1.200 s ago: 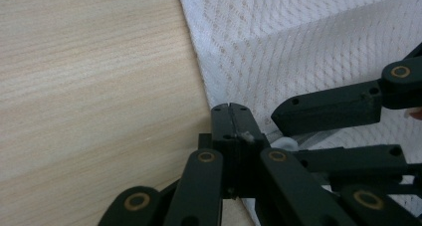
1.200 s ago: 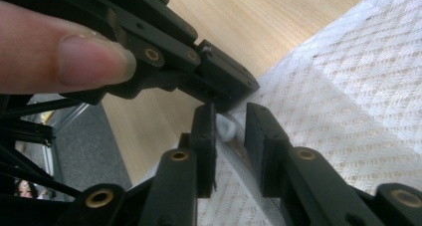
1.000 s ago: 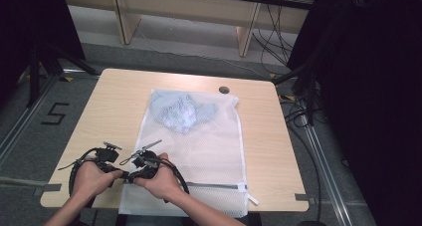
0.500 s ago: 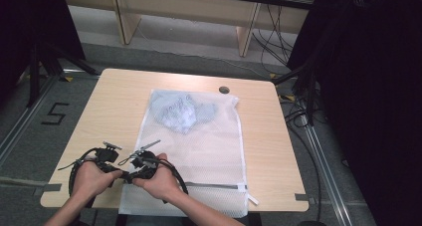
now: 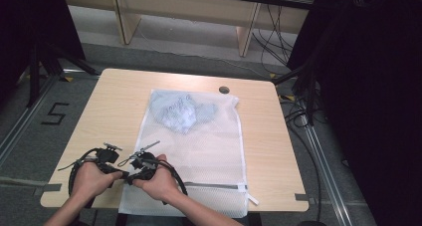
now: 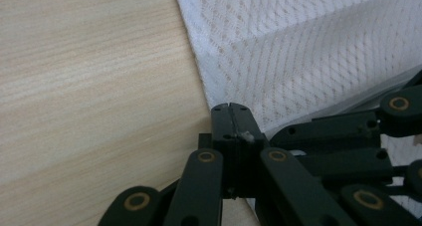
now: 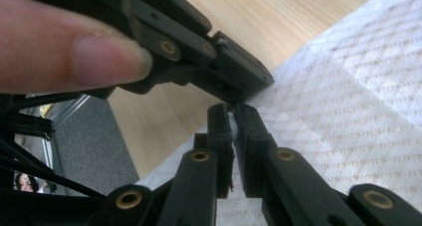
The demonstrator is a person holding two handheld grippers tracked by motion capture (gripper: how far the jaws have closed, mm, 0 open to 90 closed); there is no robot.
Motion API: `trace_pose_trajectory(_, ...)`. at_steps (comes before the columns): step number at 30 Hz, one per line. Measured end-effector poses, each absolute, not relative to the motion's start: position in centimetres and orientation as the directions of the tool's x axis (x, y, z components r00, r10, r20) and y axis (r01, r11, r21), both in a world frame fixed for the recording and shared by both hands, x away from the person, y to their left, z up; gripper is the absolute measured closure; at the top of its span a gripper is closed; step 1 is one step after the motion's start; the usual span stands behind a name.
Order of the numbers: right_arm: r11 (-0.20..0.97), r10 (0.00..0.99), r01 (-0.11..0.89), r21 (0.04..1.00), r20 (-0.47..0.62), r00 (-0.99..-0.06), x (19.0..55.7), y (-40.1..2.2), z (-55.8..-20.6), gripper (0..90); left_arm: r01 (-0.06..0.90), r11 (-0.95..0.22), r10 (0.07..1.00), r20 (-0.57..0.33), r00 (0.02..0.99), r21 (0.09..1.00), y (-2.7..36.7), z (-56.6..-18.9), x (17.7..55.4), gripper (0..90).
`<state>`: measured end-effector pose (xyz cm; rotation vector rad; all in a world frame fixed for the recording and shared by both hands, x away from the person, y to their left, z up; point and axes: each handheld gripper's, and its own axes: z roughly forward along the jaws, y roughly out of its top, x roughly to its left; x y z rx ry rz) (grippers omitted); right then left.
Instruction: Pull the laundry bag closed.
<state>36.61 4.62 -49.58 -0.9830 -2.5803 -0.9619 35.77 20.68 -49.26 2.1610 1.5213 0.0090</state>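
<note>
Claws at the near left corner of the mesh laundry bag (image 5: 199, 151): left claw (image 6: 231, 109) pinched shut on the bag's edge, right claw (image 7: 231, 111) just closed, apparently on the zipper pull. Bag lies flat on the surface (image 5: 119, 101), pale blue garment (image 5: 181, 111) already inside at its far end. Judged: loading done, zipping remains.

A white mesh laundry bag (image 5: 209, 151) is laid flat on the wooden table (image 5: 114, 106); a light blue garment (image 5: 181, 111) is seen inside its far end. Left gripper (image 5: 115, 147) and right gripper (image 5: 149, 147) are held close together at its near left corner.
</note>
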Motion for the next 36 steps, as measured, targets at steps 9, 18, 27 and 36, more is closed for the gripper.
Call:
trace_pose_trajectory(9,0.530,0.562,0.691,0.492,0.407,-0.720,36.5,4.1,-49.6,87.0,0.857,-0.297,0.880,-0.228,0.417,0.421,20.2,-49.3,35.6,89.9)
trace_pose_trajectory(18,0.512,0.591,0.717,0.474,0.411,-0.694,36.7,3.5,-49.4,87.1,0.858,-0.293,0.880,-0.231,0.415,0.422,20.1,-49.3,35.5,90.0)
trace_pose_trajectory(27,0.532,0.583,0.692,0.488,0.381,-0.717,36.4,3.6,-49.2,87.0,0.855,-0.300,0.878,-0.229,0.421,0.422,20.3,-49.3,35.6,90.0)
trace_pose_trajectory(36,0.565,0.582,0.663,0.491,0.333,-0.742,36.0,3.6,-48.6,87.1,0.854,-0.311,0.876,-0.224,0.428,0.417,20.5,-49.3,35.7,90.0)
